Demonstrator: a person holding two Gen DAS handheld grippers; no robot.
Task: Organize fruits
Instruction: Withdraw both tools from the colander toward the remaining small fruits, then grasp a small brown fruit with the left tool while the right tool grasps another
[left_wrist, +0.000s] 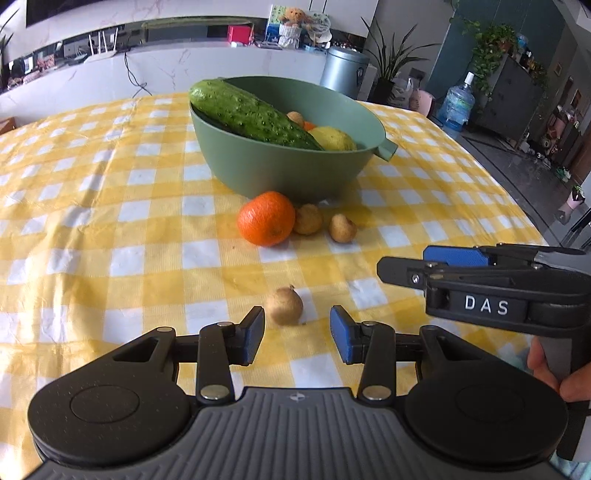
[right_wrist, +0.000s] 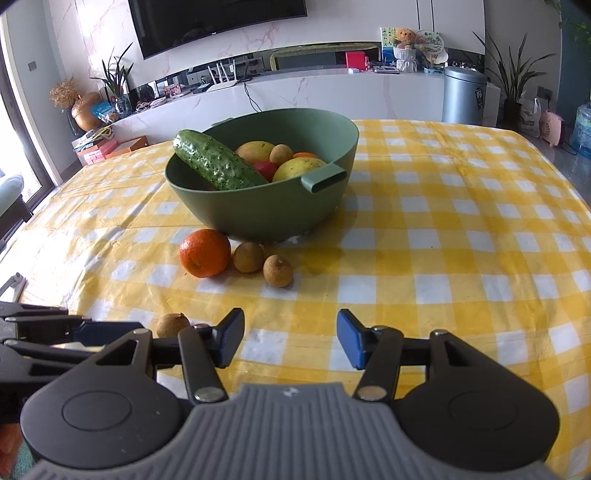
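Sitting on the yellow checked cloth (left_wrist: 110, 229), the green bowl (right_wrist: 266, 210) is holding a cucumber (right_wrist: 218, 160). An orange (left_wrist: 266, 218) and two longans are lying just before the bowl; a third longan (left_wrist: 284, 305) is lying nearer, ahead of the left gripper (left_wrist: 297, 334), whose fingers are gaping empty. Only the left view is showing "DAS" lettering on the right gripper (right_wrist: 290, 338), likewise parted and empty.

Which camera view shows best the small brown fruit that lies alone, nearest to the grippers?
The left wrist view shows it best: the lone brown fruit lies whole on the checked cloth, just ahead of the open left gripper. In the right wrist view the same fruit sits low on the left, partly hidden behind the gripper's finger.
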